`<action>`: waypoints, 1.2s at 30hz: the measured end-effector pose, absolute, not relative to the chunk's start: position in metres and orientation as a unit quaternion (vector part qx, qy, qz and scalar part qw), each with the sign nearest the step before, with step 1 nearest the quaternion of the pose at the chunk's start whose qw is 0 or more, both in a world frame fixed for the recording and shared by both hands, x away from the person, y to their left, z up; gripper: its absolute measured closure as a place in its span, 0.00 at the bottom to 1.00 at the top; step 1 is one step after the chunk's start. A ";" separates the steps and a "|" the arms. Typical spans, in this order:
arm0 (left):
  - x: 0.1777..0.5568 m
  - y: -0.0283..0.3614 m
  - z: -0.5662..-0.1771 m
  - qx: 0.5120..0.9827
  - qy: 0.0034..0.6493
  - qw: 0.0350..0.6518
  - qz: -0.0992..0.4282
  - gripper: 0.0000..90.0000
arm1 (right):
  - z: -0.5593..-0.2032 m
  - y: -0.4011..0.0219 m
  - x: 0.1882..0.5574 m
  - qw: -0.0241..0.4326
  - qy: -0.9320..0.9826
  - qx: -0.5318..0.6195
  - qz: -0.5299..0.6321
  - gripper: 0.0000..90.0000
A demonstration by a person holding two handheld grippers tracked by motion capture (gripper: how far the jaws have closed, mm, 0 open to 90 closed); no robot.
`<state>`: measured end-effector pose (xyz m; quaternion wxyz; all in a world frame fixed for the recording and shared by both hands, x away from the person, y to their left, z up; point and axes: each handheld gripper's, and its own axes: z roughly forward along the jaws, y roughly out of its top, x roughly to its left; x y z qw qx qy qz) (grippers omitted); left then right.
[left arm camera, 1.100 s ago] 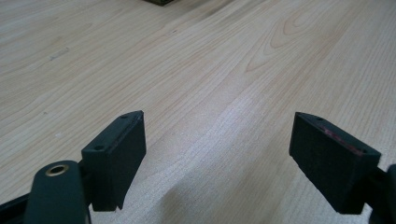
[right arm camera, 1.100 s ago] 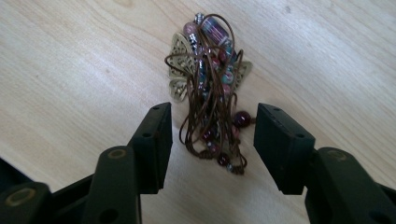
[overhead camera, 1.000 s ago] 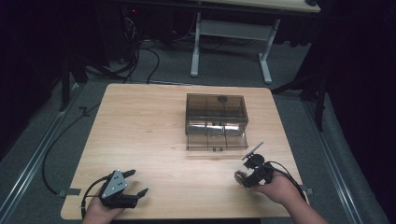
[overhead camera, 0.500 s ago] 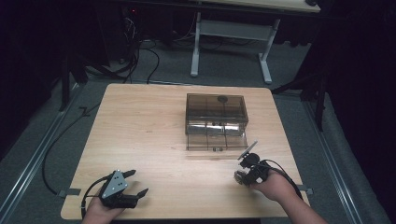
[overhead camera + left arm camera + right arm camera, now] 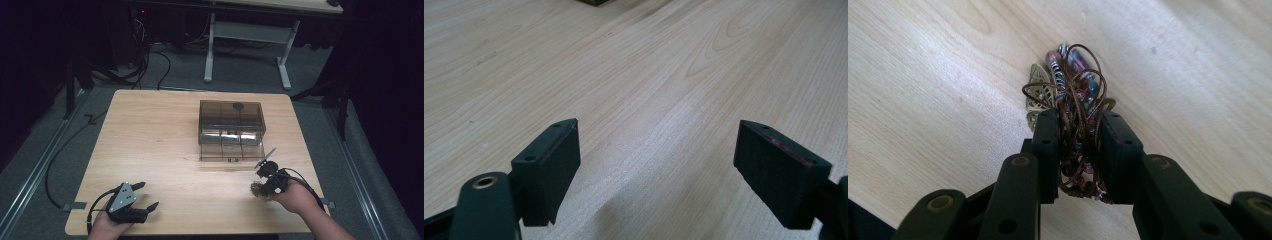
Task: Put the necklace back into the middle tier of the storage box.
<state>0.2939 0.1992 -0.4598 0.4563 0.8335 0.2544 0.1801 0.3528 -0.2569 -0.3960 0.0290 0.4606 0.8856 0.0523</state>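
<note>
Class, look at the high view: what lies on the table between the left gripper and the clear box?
Nothing: between the left gripper and the clear box the table is bare wood.

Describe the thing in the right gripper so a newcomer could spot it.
On the wooden table, look right of and nearer than the smoked clear box. The right gripper clamps a bead bundle: tangled brown cord, pink and striped beads, brass leaf charms.
</note>
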 end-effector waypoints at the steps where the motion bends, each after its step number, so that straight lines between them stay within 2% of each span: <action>1: 0.294 0.199 -0.460 0.833 0.254 0.456 0.180 0.21 | -0.394 -0.257 0.353 0.030 0.886 0.460 0.054 0.80; 27: 0.294 0.199 -0.460 0.833 0.254 0.457 0.180 0.21 | -0.344 -0.255 0.370 0.039 0.881 0.464 0.085 0.80; 36: 0.294 0.199 -0.460 0.833 0.254 0.457 0.179 0.21 | -0.337 -0.249 0.380 0.035 0.881 0.464 0.084 0.80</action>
